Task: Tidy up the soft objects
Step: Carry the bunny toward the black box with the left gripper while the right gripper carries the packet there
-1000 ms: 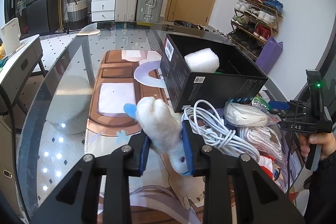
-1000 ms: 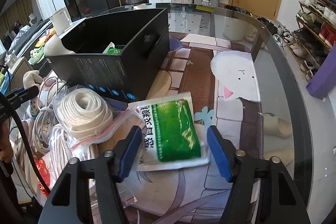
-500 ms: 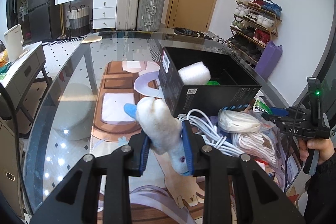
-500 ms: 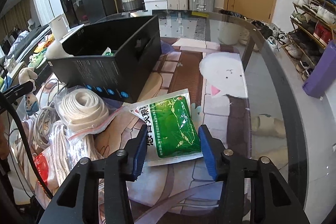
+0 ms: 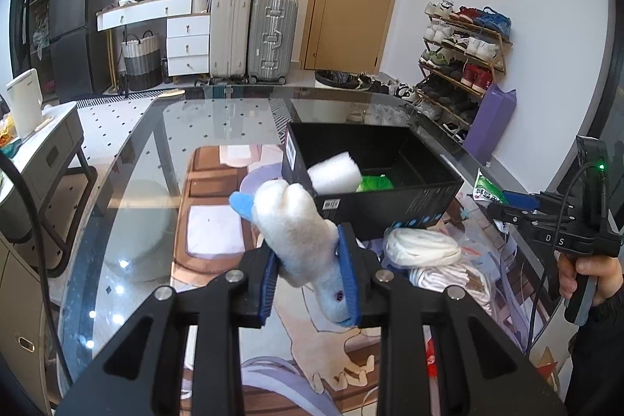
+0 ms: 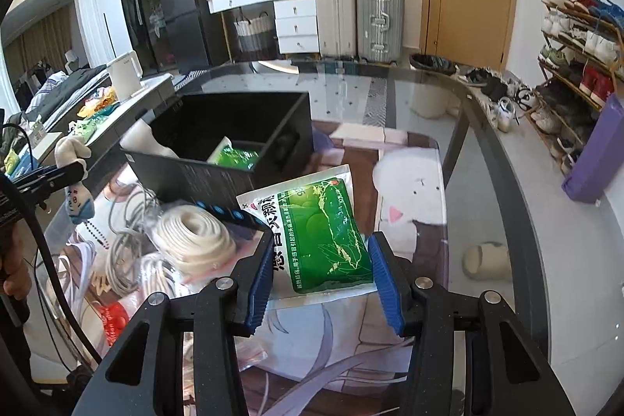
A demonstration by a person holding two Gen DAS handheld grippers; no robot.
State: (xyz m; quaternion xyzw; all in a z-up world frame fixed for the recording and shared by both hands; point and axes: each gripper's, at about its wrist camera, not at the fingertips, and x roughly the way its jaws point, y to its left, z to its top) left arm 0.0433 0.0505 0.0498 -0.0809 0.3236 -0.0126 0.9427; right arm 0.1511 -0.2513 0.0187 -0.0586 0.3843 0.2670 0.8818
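The left gripper (image 5: 308, 273) pinches a white plush toy (image 5: 296, 232) at its middle, head hanging below the pads and legs sticking up, lifted off the table (image 5: 128, 182) and short of the black box (image 5: 374, 197). The toy is floppy and held off-centre, so it could twist or slip out on the way, or catch on the box's near wall if carried too low. The gripper tilts downward and forward, aimed at the box.

The right gripper (image 6: 319, 273) has just been closing and now clamps a green sachet (image 6: 316, 232) by its side edges, raised off the table just beside the box. The slick, bowed packet may squirt out of the pads, or knock the bagged rope coil (image 6: 195, 236) beside it. This gripper also slopes down toward the box; a hand (image 5: 592, 277) grips its handle.
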